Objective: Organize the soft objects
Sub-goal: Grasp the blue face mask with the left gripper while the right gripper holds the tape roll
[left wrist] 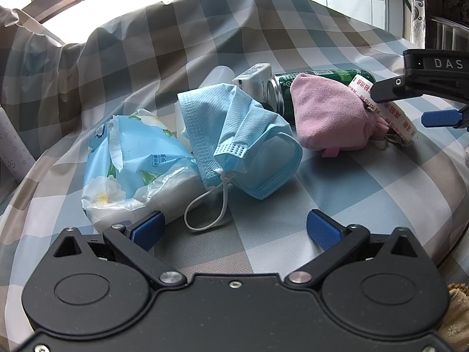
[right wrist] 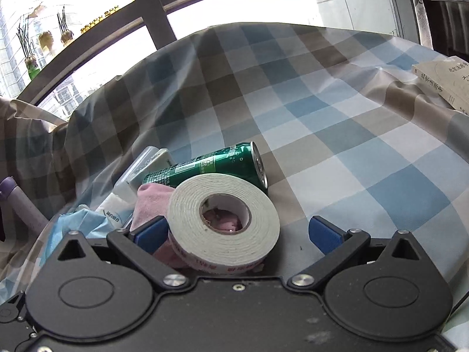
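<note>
In the left wrist view a crumpled blue face mask [left wrist: 234, 135] lies on the checked bedcover [left wrist: 337, 199], partly over a flowered tissue pack [left wrist: 132, 170]. A pink cloth pouch [left wrist: 328, 114] sits to its right, against a green can [left wrist: 322, 77] and a white tape roll [left wrist: 392, 108]. My left gripper [left wrist: 236, 226] is open just short of the mask, with only the mask's ear loop between its jaws. My right gripper [right wrist: 237, 230] is open around the tape roll [right wrist: 222, 223]. Its left pad [right wrist: 152, 231] is at the roll's edge and its right pad stands apart. The pink pouch [right wrist: 149, 202] lies under the roll.
A small white box [left wrist: 255, 82] and a clear bottle lie behind the mask. A book [right wrist: 445, 82] rests at the far right of the bedcover [right wrist: 351, 146]. A purple-capped bottle [right wrist: 20, 202] stands at the left edge. Raised bedding and a window lie beyond.
</note>
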Action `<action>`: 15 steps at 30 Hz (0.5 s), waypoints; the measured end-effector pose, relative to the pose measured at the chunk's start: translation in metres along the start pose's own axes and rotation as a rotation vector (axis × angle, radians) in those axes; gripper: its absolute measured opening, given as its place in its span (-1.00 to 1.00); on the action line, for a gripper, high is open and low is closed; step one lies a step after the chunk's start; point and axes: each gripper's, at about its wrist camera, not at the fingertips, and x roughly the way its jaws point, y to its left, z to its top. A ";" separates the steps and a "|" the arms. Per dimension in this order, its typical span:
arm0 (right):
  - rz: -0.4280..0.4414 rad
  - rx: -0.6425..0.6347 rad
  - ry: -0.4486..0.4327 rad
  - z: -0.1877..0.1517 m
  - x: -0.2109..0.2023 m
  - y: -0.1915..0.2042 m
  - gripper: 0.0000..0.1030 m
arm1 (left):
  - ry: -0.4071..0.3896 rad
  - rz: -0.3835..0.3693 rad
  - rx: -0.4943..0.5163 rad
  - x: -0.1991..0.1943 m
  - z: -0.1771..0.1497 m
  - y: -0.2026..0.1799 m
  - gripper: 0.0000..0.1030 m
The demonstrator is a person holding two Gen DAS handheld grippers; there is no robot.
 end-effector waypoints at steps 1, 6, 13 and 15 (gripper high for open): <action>0.012 0.003 0.005 0.000 0.003 0.001 1.00 | 0.000 0.000 0.000 0.000 0.000 0.000 0.95; 0.046 0.003 0.015 0.002 0.016 0.003 1.00 | -0.003 0.004 0.003 -0.001 0.000 0.000 0.95; 0.110 0.070 0.013 0.000 0.022 -0.009 0.82 | -0.010 0.014 0.012 -0.003 -0.001 -0.002 0.95; 0.114 0.051 -0.012 -0.003 0.016 -0.010 0.82 | -0.014 0.022 0.018 -0.003 -0.001 -0.003 0.95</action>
